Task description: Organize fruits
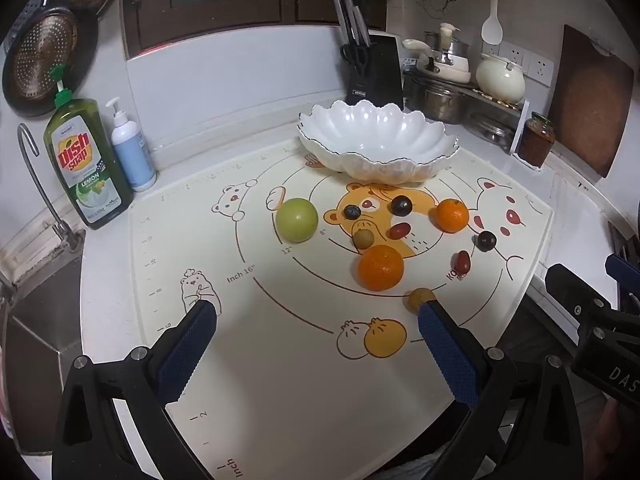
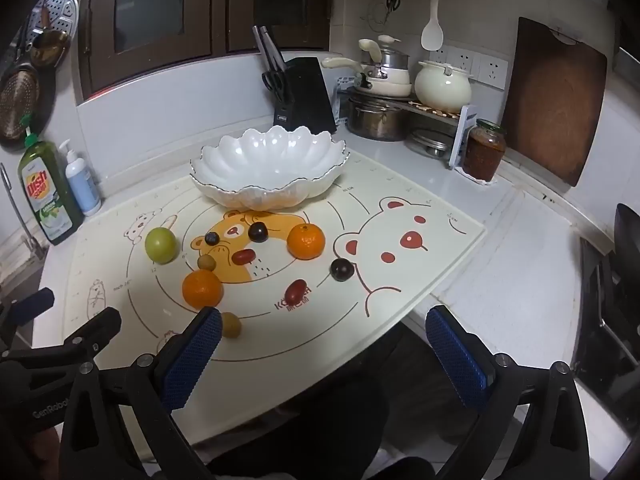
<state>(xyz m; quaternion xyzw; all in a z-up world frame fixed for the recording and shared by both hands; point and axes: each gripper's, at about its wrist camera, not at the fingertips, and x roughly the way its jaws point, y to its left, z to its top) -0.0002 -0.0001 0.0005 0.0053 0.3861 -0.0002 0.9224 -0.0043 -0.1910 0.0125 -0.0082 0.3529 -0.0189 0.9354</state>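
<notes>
Before first pick: left gripper [image 1: 318,318] and right gripper [image 2: 324,324] fingers spread, empty; scalloped bowl [image 1: 376,140] and fruits beyond fingertips; next, likely close on one fruit.

We count ten fruits on the mat ahead of the left claw:
- two mandarins, one nearer [image 1: 380,267] and one farther right [image 1: 452,215];
- one green apple [image 1: 297,219], ahead and left;
- one blueberry [image 1: 352,212];
- two dark cherries, one far [image 1: 401,205] and one right [image 1: 486,241];
- two red jujubes, one mid [image 1: 399,231] and one right [image 1: 463,262];
- two tan longans, one mid [image 1: 363,238] and one touching the right finger's tip [image 1: 420,298].

We count one white scalloped bowl [image 1: 376,142] beyond them, one baking mat [image 1: 280,360], two soap bottles far left: one dish soap [image 1: 86,164], one pump bottle [image 1: 132,148].
</notes>
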